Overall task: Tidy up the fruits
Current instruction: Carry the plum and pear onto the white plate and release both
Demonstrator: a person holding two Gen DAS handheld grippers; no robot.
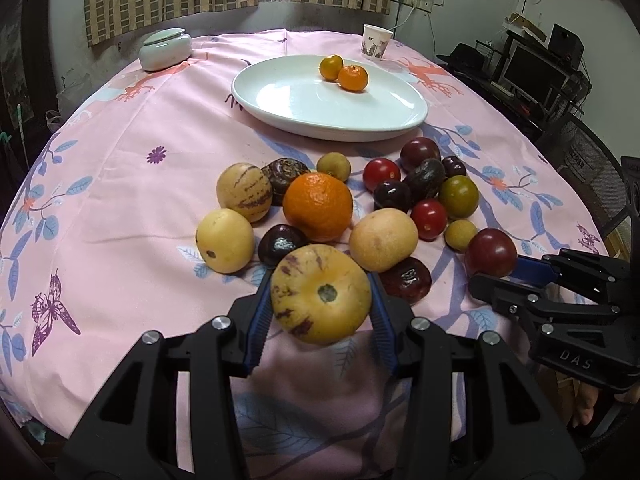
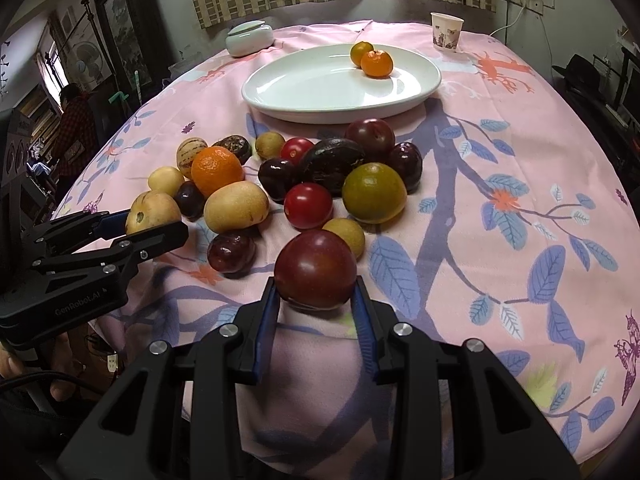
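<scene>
My left gripper point(image 1: 320, 280) is shut on a yellow, purple-streaked melon-like fruit point(image 1: 320, 294) at the near edge of the fruit pile; its blue pads press both sides. The same fruit point(image 2: 152, 212) shows at the left in the right wrist view. My right gripper point(image 2: 315, 280) is shut on a dark red plum point(image 2: 316, 268), which shows as point(image 1: 491, 253) at the right in the left wrist view. Whether either fruit is off the cloth I cannot tell. A white oval plate point(image 1: 280, 108) farther back holds two small oranges point(image 1: 353, 77).
Several loose fruits lie between the grippers and the plate, among them a big orange point(image 1: 318, 206), yellow pears and cherry tomatoes. A paper cup point(image 1: 376, 42) and a lidded ceramic jar point(image 1: 165, 49) stand at the table's far side. A person point(image 2: 74, 120) stands far left.
</scene>
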